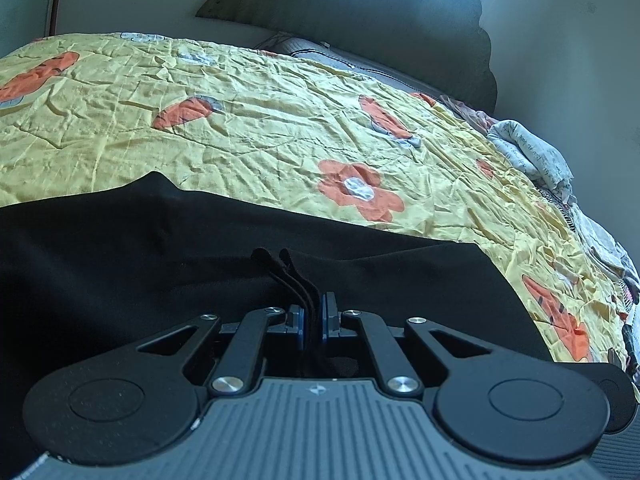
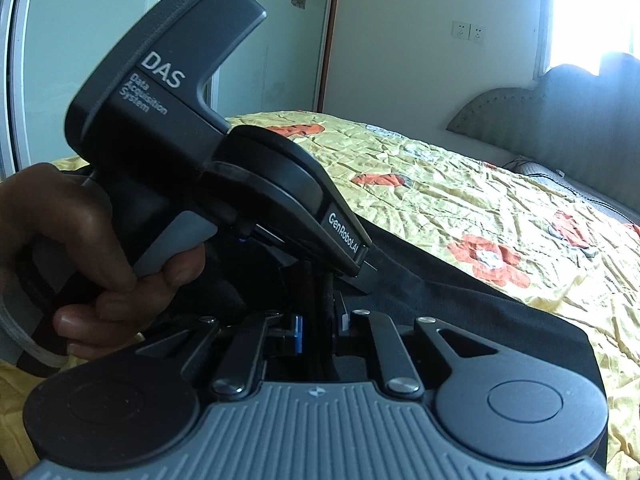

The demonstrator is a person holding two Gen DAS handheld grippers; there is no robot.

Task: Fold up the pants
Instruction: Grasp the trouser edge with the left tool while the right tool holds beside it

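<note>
Black pants (image 1: 140, 248) lie on a yellow flowered bedspread (image 1: 240, 120). My left gripper (image 1: 314, 318) is shut on a bunched edge of the pants, with black folds sticking up between its blue pads. My right gripper (image 2: 320, 324) is shut on the pants edge (image 2: 460, 296) as well, fabric pinched between its pads. The left gripper's body (image 2: 224, 152) shows in the right wrist view, held by a hand (image 2: 80, 248) just left of and above the right gripper, its fingertips close to the right one's.
The bedspread (image 2: 440, 184) covers the bed beyond the pants. A grey padded headboard (image 1: 360, 12) stands at the far end. Crumpled patterned cloth (image 1: 532, 152) lies along the bed's right edge. A glass wardrobe door (image 2: 120, 8) and wall sockets (image 2: 468, 32) are behind.
</note>
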